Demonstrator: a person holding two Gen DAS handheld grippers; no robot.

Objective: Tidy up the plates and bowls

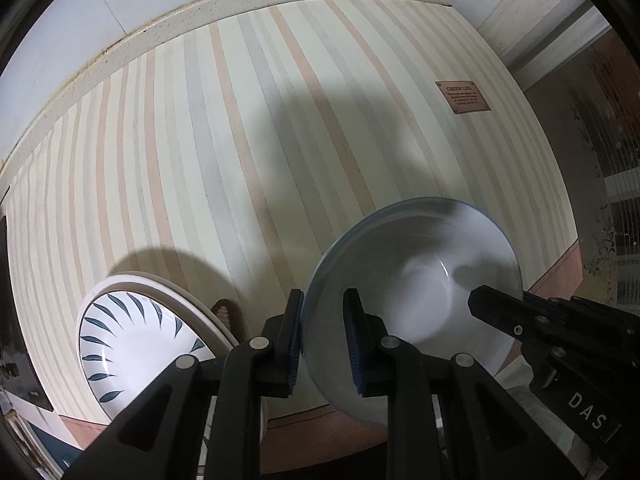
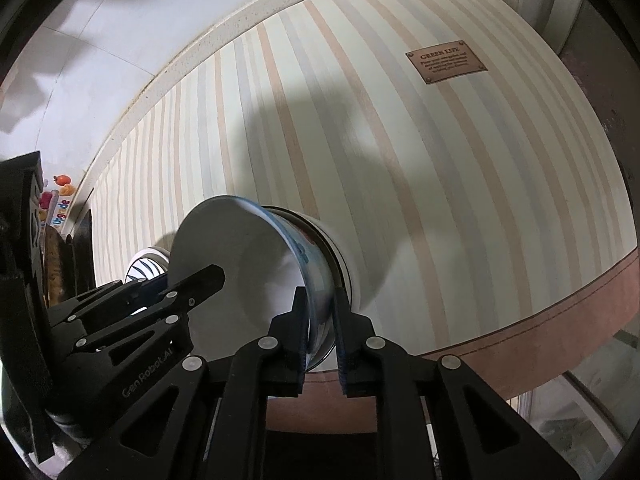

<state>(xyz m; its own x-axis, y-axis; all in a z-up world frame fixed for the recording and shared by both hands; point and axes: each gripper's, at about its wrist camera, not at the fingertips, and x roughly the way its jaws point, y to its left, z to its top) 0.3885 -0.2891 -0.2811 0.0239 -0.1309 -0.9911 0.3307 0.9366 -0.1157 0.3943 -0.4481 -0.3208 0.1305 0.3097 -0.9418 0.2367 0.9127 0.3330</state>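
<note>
Left tool (image 1: 324, 344) pinches the near-left rim of a white ceramic bowl with a blue-patterned outside (image 1: 416, 292); one blue-padded finger (image 1: 294, 340) sits outside the wall, the other inside. Right tool (image 2: 322, 336) pinches the same bowl (image 2: 248, 256) on its opposite rim, pads either side of the blue-banded wall. Both tools thus share the one bowl, which is tilted, its opening turned toward the left tool. Contact with the counter cannot be told. Bowl edges are blurred.

To the left of the bowl, apart from it, a white round plate with dark blue leaf marks (image 1: 120, 344) lies on a larger plain plate near the front edge of the striped cream-and-tan counter (image 1: 240, 140). A small brown plaque reading "GREEN LIFE" (image 2: 446, 60) sits at the far right of the counter top.
</note>
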